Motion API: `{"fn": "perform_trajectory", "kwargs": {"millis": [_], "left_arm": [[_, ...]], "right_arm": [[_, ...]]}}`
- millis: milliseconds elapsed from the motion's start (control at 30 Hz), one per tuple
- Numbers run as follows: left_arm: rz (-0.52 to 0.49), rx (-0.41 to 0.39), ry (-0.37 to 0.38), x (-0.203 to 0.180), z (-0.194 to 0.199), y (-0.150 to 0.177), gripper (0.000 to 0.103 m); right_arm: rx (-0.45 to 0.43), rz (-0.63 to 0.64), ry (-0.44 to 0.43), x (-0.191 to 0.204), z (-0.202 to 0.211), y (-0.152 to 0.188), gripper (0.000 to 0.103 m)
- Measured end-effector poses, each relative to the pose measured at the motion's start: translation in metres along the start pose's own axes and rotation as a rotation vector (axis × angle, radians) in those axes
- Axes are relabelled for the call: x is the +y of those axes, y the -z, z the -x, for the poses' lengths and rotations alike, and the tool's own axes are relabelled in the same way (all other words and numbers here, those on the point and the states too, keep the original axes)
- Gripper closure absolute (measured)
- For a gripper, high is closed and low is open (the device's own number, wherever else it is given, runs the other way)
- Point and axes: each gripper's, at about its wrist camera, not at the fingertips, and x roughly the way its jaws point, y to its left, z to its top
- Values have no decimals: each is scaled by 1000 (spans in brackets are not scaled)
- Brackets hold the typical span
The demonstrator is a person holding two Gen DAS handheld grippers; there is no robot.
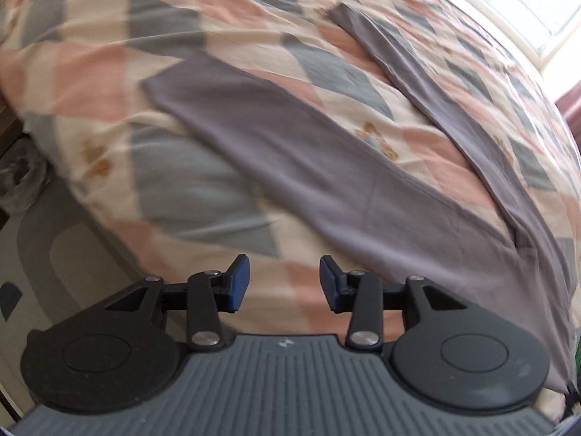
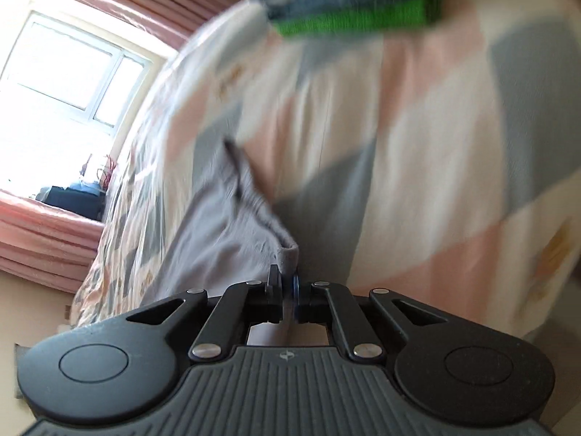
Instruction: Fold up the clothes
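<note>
Grey trousers (image 1: 326, 181) lie spread on a bed covered by a checked quilt (image 1: 120, 72) of pink, cream and grey-blue patches, the two legs running away from the near edge in a V and meeting at the waist toward the right of the left wrist view. The right gripper (image 2: 287, 283) has its jaws closed, pinching a hemmed corner of the grey cloth (image 2: 232, 239), apparently at the waistband, which rises just above the fingertips. The left gripper (image 1: 285, 283) hovers above the quilt beside the nearer leg with its blue pads (image 1: 239, 283) well apart and nothing between them. The step in hand appears to be the opening one: securing the garment at two points before the first fold, with no fold yet made. The next move likely calls for the left gripper to descend onto the cloth, close on a single edge without catching the quilt beneath, and then travel together with the right so that one leg is laid over the other. Open quilt lies between and beyond the legs, giving room to carry cloth across. The bed's near edge drops to the floor (image 1: 40, 254) at lower left, and a green and dark blue item (image 2: 348, 0), blurred, lies on the quilt at the far side of the right wrist view.
</note>
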Motion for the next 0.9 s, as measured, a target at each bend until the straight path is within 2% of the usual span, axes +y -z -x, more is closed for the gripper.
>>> {"fn": "perform_trajectory", "kwargs": {"millis": [167, 233, 267, 300, 333, 367, 467, 500, 533, 567, 633, 667, 700, 767, 833, 900], "left_arm": [[92, 31, -16, 28, -1, 22, 65], [107, 35, -17, 36, 4, 30, 65], [108, 24, -22, 40, 9, 33, 64], [110, 17, -32, 45, 13, 36, 63], [118, 17, -49, 51, 17, 39, 63], [133, 17, -60, 57, 20, 41, 63], [182, 10, -80, 74, 29, 43, 63], [193, 10, -86, 77, 30, 44, 63], [199, 13, -88, 78, 31, 44, 63], [201, 18, -87, 77, 33, 44, 63], [203, 27, -84, 77, 37, 44, 63], [198, 29, -78, 77, 41, 43, 63], [192, 32, -74, 76, 44, 42, 63], [178, 41, -68, 71, 51, 41, 63], [161, 49, -65, 65, 56, 39, 62], [131, 56, -61, 51, 58, 33, 61]], "right_arm": [[132, 59, 153, -13, -47, 2, 93], [80, 62, 167, -4, -42, 4, 87], [39, 80, 184, 3, -35, 6, 79], [-6, 133, 236, 13, -29, 9, 64], [-53, 205, 295, 25, -22, 13, 57], [-96, 286, 336, 36, -19, 18, 55], [-147, 522, 315, 66, -24, 41, 56], [-122, 600, 292, 73, -31, 49, 55], [-63, 667, 249, 76, -42, 54, 56], [6, 698, 243, 75, -54, 57, 58], [120, 657, 379, 63, -71, 54, 64], [113, 591, 403, 55, -66, 48, 70], [86, 534, 428, 50, -56, 43, 64], [71, 489, 453, 48, -36, 34, 57], [70, 513, 427, 55, -22, 31, 57], [77, 552, 393, 67, -13, 33, 51]]}}
